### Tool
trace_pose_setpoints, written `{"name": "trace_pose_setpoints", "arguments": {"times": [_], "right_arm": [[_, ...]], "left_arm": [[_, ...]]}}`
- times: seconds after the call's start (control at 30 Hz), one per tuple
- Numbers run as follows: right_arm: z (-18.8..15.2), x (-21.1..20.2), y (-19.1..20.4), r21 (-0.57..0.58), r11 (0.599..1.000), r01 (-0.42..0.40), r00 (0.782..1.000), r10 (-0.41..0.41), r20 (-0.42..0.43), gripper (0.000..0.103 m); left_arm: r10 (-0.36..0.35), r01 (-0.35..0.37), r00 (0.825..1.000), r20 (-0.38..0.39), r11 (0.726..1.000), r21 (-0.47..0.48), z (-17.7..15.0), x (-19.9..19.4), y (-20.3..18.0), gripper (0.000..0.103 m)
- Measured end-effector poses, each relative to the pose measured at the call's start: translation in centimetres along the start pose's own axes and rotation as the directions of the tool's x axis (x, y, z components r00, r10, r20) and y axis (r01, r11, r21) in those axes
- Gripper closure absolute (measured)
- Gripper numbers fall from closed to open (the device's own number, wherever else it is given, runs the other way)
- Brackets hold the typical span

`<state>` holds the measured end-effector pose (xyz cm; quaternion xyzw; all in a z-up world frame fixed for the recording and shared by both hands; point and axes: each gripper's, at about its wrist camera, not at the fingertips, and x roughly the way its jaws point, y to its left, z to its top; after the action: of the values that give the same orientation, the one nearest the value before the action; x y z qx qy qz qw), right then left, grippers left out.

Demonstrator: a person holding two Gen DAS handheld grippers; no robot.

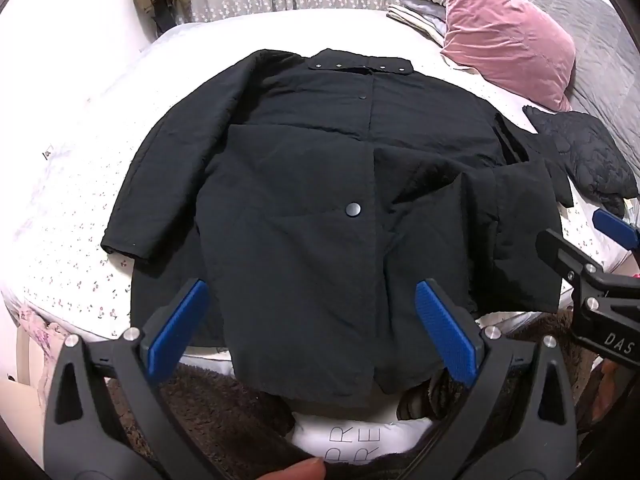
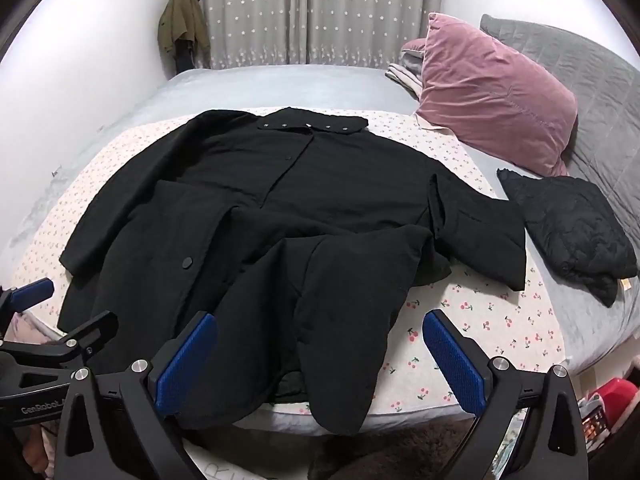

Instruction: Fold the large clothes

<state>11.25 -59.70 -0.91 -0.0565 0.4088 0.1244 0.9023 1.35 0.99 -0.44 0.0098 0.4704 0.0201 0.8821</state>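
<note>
On the bed (image 2: 460, 312) a black coat (image 2: 280, 216) lies spread front-up, collar toward the curtain (image 2: 316, 12), hem hanging over the near edge. A pink pillow (image 2: 496, 92) and a folded dark garment (image 2: 572, 232) sit to its right. The left tongs (image 1: 312, 328) hover above the hem, pads apart, gripping nothing; the right tongs (image 2: 320, 360) hover likewise, apart and empty. Only the left view shows a fingertip (image 1: 298, 470) below and the large button (image 1: 353, 209) close up.
</note>
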Motion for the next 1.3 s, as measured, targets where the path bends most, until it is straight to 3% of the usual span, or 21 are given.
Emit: {"name": "trace_pose_setpoints", "arguments": {"times": [1.3], "right_arm": [[0.45,0.41,-0.28,-0.009,1.0,-0.003,1.0,0.003,-0.013,0.0]], "left_arm": [[0.0,0.0,1.0,0.009,1.0,-0.005,0.23,-0.02,0.29,0.0]]}}
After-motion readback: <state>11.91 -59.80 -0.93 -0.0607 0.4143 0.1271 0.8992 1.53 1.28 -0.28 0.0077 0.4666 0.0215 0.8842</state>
